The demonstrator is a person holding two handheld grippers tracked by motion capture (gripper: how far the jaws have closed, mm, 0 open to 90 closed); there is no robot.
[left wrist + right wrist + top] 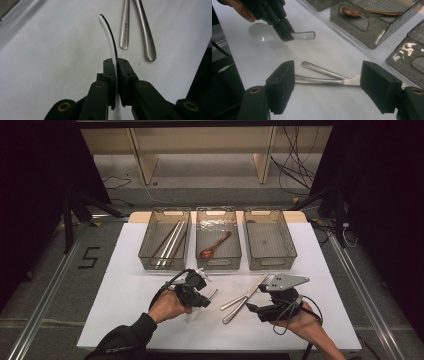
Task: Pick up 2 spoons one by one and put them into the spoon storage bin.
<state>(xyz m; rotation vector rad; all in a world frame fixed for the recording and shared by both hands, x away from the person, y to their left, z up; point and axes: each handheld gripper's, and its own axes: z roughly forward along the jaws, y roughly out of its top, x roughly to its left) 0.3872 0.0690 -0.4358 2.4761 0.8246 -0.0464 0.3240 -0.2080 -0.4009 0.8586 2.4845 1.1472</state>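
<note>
1. Our left claw point(204, 296) is clamped on the handle of a white ceramic spoon point(268, 33), near the middle of the white bench point(125, 290) and in front of the three trays.
2. In the right gripper view the spoon's bowl sits at or just above the bench surface; we cannot tell whether it touches.
3. We judge the spoon light, rigid, glossy and breakable, so it may slip or pivot in the pads.
4. The grip on the flat handle, edge-on between the pads point(111, 75), looks sound to us; a hold nearer the bowl would swing less.
5. Our right claw point(329, 87) stands wide open, holding nothing, over two metal utensils point(245, 296) that lie crossed on the bench.
6. The middle tray point(218, 262) already holds a brown spoon point(214, 246).
</note>
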